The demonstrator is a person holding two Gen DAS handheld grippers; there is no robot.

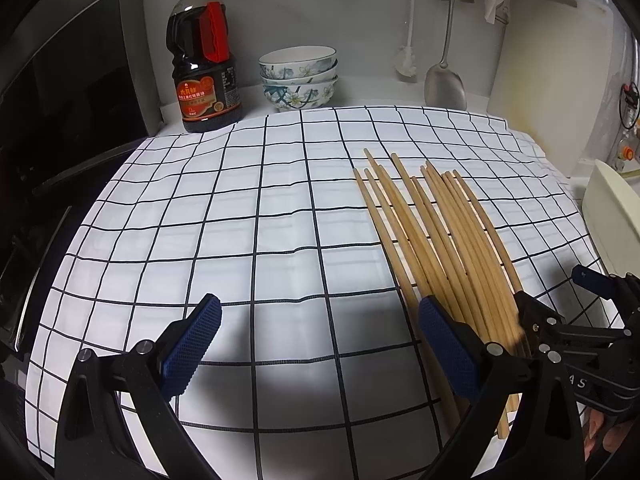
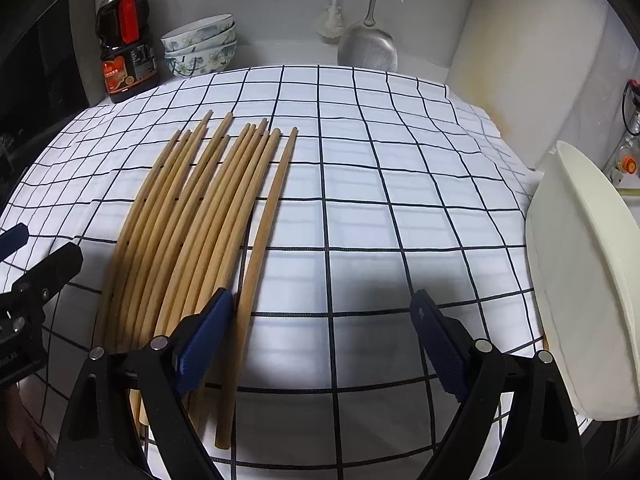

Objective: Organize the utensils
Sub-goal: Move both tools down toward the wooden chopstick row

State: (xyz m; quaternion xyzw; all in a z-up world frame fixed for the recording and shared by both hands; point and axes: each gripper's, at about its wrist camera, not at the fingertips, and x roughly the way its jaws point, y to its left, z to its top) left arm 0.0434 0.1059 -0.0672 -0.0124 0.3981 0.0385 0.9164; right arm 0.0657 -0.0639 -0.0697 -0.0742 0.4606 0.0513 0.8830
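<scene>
Chopsticks (image 2: pixel 208 216), slim round wooden sticks fanned on checked cloth (image 1: pixel 240 240), between both grippers, left gripper (image 1: pixel 320 344) and right gripper (image 2: pixel 322 344) fingers spread wide, holding nothing

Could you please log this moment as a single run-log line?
left gripper: open, empty | right gripper: open, empty | chopsticks: loose bunch on checked cloth between grippers | white container: right edge

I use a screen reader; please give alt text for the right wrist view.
A fan of wooden chopsticks lies on a checked cloth, left of the open right gripper. A white container sits right; bowls and a sauce bottle stand behind.
</scene>
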